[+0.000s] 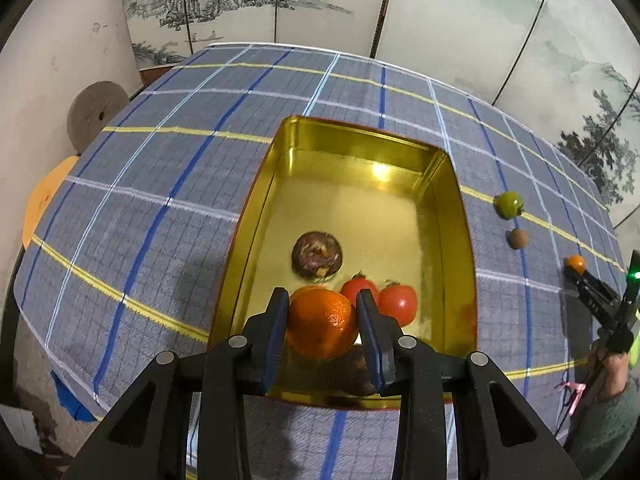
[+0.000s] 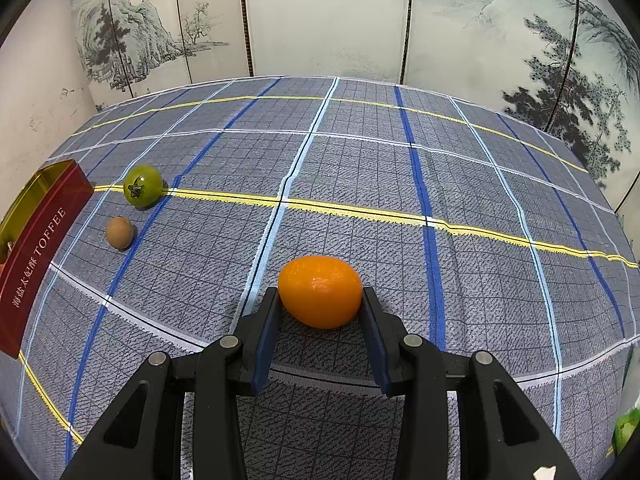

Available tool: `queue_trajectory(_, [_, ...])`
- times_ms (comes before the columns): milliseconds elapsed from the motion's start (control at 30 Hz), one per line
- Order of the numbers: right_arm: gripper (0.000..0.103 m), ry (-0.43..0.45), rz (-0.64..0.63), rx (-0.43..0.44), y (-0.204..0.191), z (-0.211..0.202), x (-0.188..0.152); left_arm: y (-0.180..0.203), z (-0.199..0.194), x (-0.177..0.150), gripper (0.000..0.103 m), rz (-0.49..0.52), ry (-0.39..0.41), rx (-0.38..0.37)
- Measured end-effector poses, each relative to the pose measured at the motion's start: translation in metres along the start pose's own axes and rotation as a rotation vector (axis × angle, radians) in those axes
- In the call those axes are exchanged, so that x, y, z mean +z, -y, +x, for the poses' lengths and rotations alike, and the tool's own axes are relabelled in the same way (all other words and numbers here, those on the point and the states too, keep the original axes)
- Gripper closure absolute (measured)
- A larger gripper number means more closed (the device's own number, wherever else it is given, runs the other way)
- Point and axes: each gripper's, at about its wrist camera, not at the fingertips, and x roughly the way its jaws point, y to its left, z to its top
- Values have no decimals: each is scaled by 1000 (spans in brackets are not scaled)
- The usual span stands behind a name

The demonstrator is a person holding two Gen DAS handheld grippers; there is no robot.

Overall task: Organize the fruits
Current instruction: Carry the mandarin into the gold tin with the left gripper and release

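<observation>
My left gripper [image 1: 322, 300] is shut on a round orange [image 1: 322, 326], held just above the near end of an open gold tin [image 1: 360, 136]. Inside the tin lie two red tomatoes [image 1: 400, 304], a dark brown round fruit [image 1: 317, 255] and a dark shape under the orange. My right gripper [image 2: 320, 300] rests low over the checked tablecloth, its pads pressed on both sides of a small orange kumquat [image 2: 320, 292]. A green tomato [image 2: 143, 185] and a small brown fruit [image 2: 119, 232] sit on the cloth between the kumquat and the tin's red side [image 2: 36, 248].
A painted folding screen [image 2: 320, 20] stands right behind the table. Off the table's left edge are a grey round disc [image 1: 96, 114] and an orange object [image 1: 44, 200]. A hand [image 1: 612, 364] holds the right gripper at the far right.
</observation>
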Motion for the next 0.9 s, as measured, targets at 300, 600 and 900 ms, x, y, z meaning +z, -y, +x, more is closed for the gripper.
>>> queue_trajectory(300, [65, 0, -1, -1, 0, 0, 0, -14, 10, -13, 67, -18, -41, 32])
queue_trajectory(600, [65, 0, -2, -3, 1, 0, 0, -17, 19, -18, 67, -14, -41, 46])
queue_trajectory(900, [65, 0, -2, -4, 2, -1, 0, -18, 22, -18, 66, 8, -30, 63])
